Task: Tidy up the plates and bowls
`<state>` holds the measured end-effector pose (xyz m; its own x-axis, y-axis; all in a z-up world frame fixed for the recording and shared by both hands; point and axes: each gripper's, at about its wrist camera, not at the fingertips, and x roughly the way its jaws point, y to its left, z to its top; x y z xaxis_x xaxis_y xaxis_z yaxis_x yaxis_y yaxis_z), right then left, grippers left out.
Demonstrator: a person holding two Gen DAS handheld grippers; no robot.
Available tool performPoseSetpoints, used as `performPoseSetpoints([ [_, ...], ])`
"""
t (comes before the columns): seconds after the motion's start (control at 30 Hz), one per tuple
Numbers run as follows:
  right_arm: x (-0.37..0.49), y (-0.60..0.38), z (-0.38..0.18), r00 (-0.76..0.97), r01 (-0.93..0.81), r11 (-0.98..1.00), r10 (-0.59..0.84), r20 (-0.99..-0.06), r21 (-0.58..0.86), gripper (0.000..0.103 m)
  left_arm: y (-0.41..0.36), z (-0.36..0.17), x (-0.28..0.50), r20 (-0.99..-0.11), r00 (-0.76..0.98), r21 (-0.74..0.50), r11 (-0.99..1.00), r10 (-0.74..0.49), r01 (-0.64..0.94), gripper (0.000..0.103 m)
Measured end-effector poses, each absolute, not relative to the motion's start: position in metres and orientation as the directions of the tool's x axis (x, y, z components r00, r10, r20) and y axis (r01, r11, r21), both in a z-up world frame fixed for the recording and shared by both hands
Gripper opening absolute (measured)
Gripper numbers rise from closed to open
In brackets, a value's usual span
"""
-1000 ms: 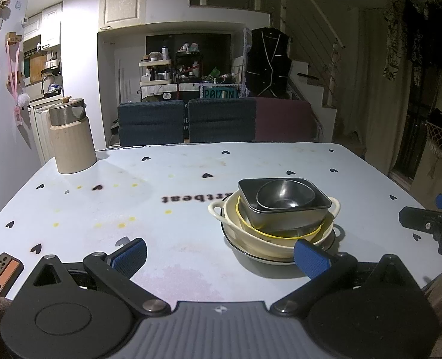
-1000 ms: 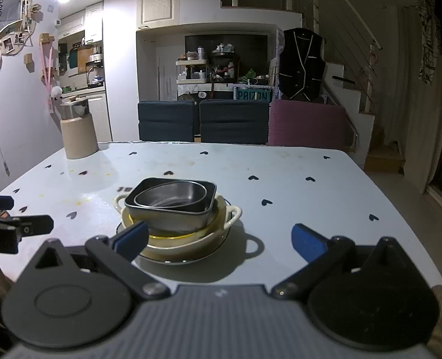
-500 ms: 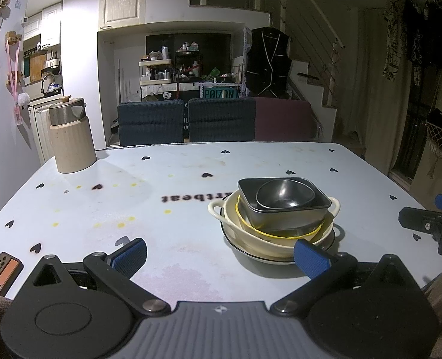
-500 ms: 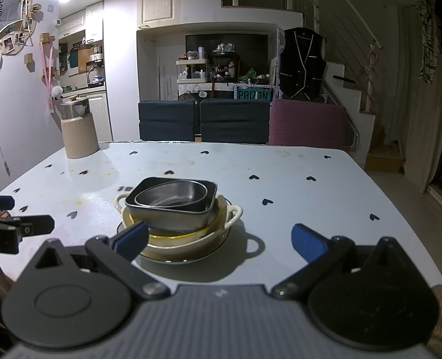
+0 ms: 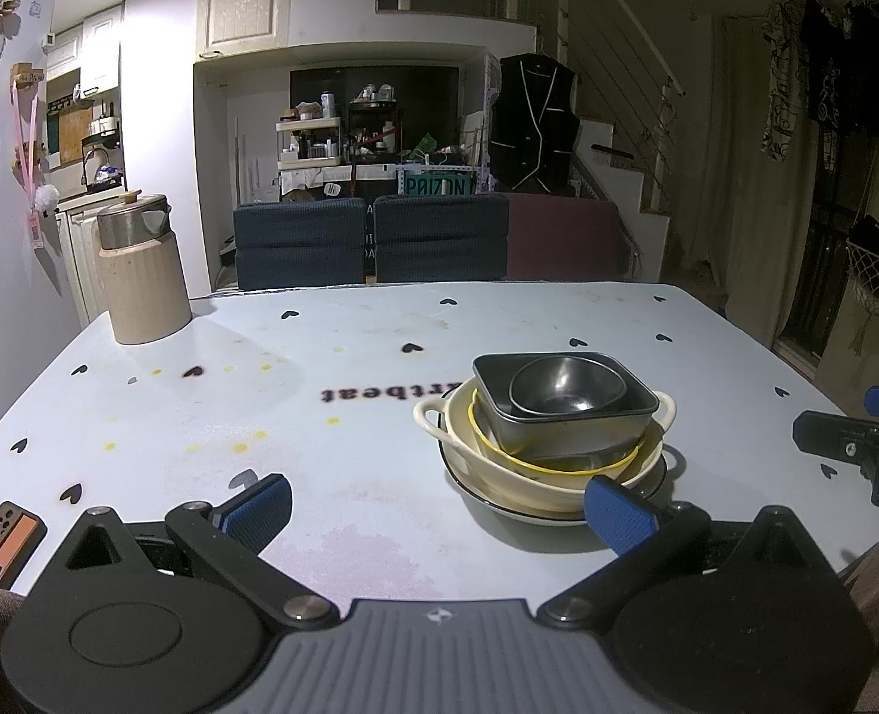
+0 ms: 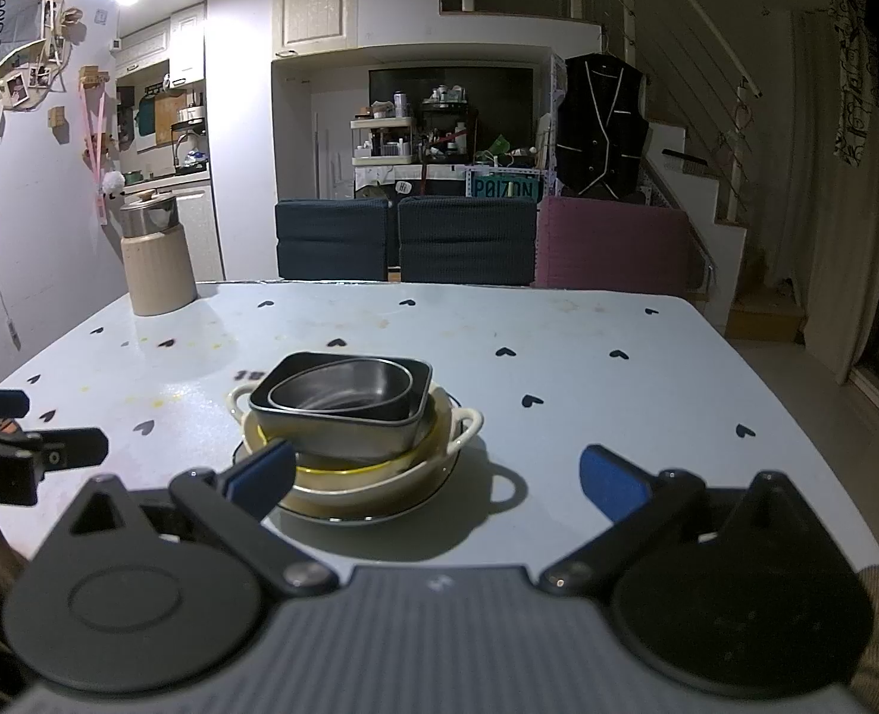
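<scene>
Both the left claw [image 5: 436,503] and right claw [image 6: 436,473] gape wide, holding nothing. The stacked bowls [image 5: 549,434] sit on the counter [image 5: 320,416], at the left claw's one o'clock.

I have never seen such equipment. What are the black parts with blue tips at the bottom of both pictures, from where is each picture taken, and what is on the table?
They are two hand-held grippers; a person carries one in each hand. Each has a camera looking forward along its two blue-tipped fingers. One picture comes from the left gripper, the other from the right gripper. Both are open and hold nothing.

On the heart-patterned table stands one stack of dishes: a plate at the bottom, a cream two-handled bowl, a yellow-rimmed dish, a dark square container and a small metal bowl on top. A beige jug stands at the far left corner, and a phone-like thing lies at the near left edge.
</scene>
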<state>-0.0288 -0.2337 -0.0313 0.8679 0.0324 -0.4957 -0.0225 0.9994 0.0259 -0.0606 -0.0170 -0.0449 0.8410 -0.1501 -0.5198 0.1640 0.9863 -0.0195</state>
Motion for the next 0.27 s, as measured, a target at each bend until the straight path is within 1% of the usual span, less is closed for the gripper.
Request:
performPoseSetpoints([
  [0.27, -0.0286, -0.2341, -0.0318, 0.868, -0.023, 0.999, 0.033, -0.496, 0.027, 0.102, -0.0183, -0.0452, -0.0606, -0.523, 0.84, -0.021, 0.987, -0.147, 0.16, 0.103],
])
